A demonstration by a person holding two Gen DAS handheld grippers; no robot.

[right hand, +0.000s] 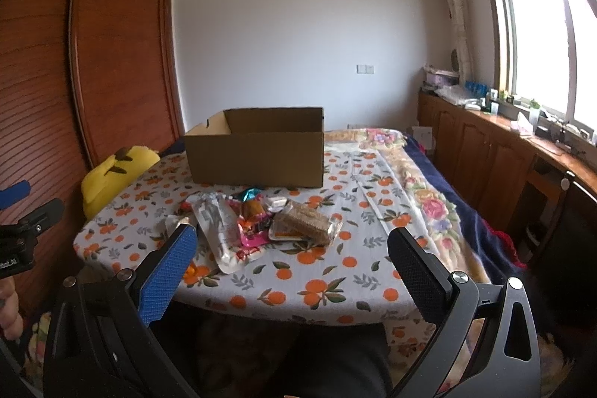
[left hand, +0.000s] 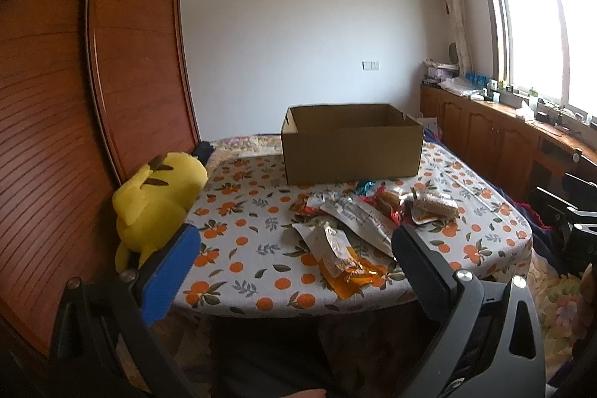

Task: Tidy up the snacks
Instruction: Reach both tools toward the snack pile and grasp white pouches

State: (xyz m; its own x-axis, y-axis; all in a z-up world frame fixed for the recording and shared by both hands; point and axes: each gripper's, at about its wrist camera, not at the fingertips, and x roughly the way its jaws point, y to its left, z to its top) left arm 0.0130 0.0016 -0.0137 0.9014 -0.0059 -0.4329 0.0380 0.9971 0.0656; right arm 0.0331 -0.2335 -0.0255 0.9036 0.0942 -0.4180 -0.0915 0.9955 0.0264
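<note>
A pile of snack packets (left hand: 358,226) lies on a table with an orange-print cloth (left hand: 242,211), in front of an open cardboard box (left hand: 350,152). The pile holds a silver pouch (left hand: 363,221), a clear pack of brown cakes (left hand: 434,206) and an orange wrapper (left hand: 350,276). My left gripper (left hand: 294,241) is open and empty, held back from the table's near edge. In the right wrist view the pile (right hand: 257,222), the cake pack (right hand: 304,222) and the box (right hand: 257,152) show too. My right gripper (right hand: 293,245) is open and empty, above the near edge.
A yellow plush toy (left hand: 156,207) sits at the table's left edge against a tall wooden wardrobe (left hand: 74,99). A floral blanket (right hand: 429,204) covers the bed to the right. Wooden cabinets (right hand: 485,152) with clutter run under the window.
</note>
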